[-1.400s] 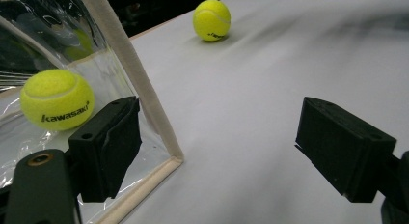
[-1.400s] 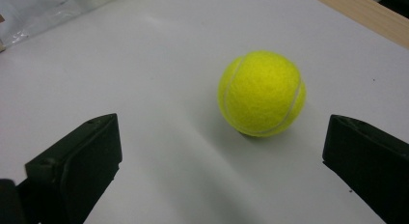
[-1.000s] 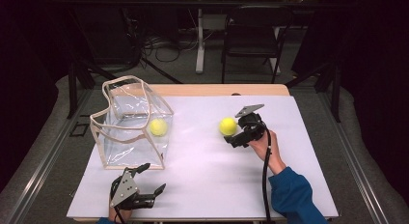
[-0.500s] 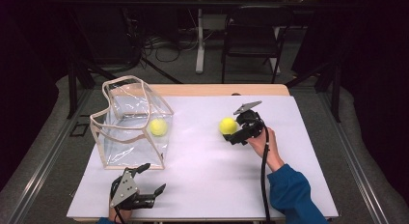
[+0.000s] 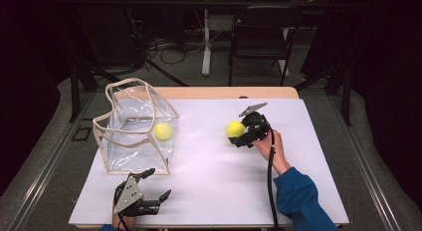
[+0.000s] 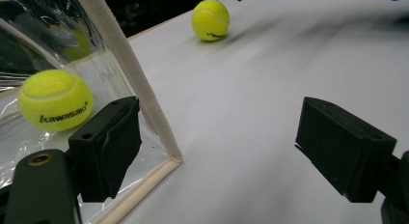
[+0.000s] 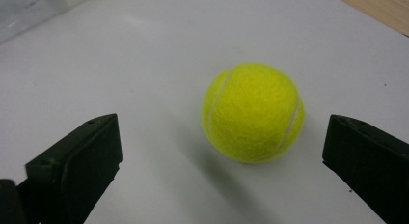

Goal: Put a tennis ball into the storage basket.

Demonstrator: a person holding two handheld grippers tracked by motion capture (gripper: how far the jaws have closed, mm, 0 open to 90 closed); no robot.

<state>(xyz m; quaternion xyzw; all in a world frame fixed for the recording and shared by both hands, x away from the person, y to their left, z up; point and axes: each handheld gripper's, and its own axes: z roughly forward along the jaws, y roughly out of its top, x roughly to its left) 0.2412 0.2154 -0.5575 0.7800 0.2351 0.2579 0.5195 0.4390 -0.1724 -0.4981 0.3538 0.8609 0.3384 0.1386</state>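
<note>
The right gripper [image 5: 242, 134] is beside a loose tennis ball [image 5: 235, 129] that lies on the white table [image 5: 224, 181], right of the middle. In the right gripper view this ball [image 7: 252, 112] sits between the two black jaws, which are wide apart and do not touch it; it is nearer to the right jaw than to the left one. A clear plastic bag [image 5: 134, 124] with a beige trim stands at the far left of the table, and a second tennis ball [image 5: 163, 131] is already inside it. The left gripper [image 5: 149, 188] rests at the near edge, just in front of the bag, also with wide jaws and holding nothing.

The step in hand looks like grasping the loose ball. To do it well, I would first move the right gripper a little so the ball comes to the middle between the jaws, then go forward until the pads reach its widest part, and close slowly. If one jaw touches first, the ball may roll away. The left gripper could hold the bag's trim [image 6: 129, 79] so the opening stays steady.
</note>
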